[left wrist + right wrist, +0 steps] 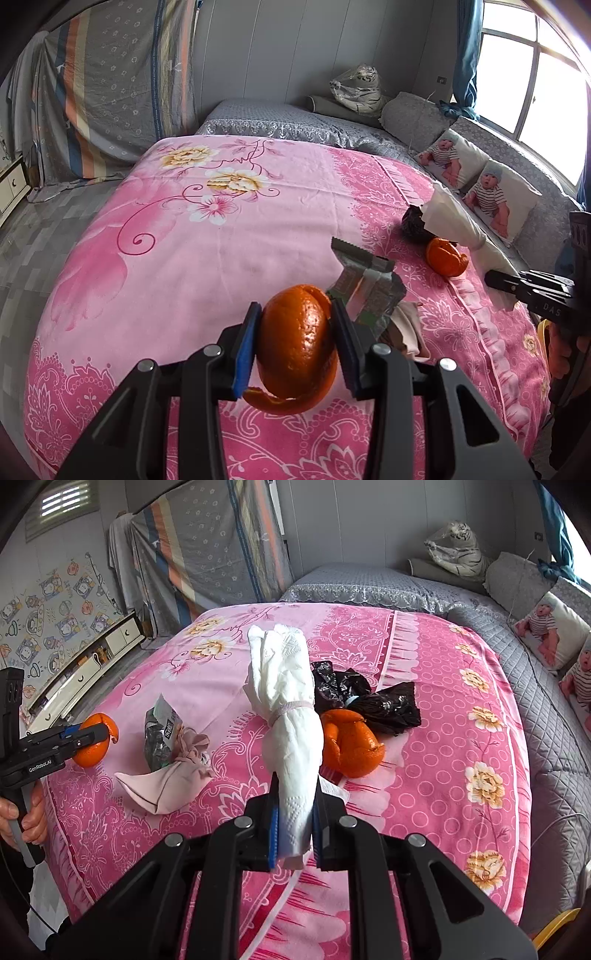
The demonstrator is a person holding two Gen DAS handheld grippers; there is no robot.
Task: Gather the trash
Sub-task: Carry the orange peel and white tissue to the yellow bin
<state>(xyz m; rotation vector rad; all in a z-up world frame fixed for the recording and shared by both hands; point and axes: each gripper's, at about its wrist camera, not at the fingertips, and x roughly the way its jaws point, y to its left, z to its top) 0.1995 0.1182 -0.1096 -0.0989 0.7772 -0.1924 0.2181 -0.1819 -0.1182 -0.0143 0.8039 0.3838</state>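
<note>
My left gripper (pixel 295 328) is shut on a curled orange peel (pixel 299 354), held just above the pink floral bedspread (pixel 177 258). In the right wrist view the same left gripper (pixel 94 736) and its peel (pixel 90 755) show at the far left, with a hand on the handle. My right gripper (pixel 295 812) is shut on a rolled white tissue bundle (pixel 284 686) tied with a pink band, lifted off the bed. A second orange peel (pixel 351 746) and a crumpled black plastic bag (pixel 388 705) lie behind it. A silver wrapper (pixel 160 734) and a pink cloth (pixel 166 786) lie between the grippers.
Grey quilted bedding (pixel 535 709) borders the pink spread on the right, with baby-print pillows (pixel 491 195) along it. A plush tiger (pixel 458 550) sits at the headboard end. A white cabinet (pixel 92 664) stands left of the bed. A yellow rim (pixel 554 926) shows at the lower right.
</note>
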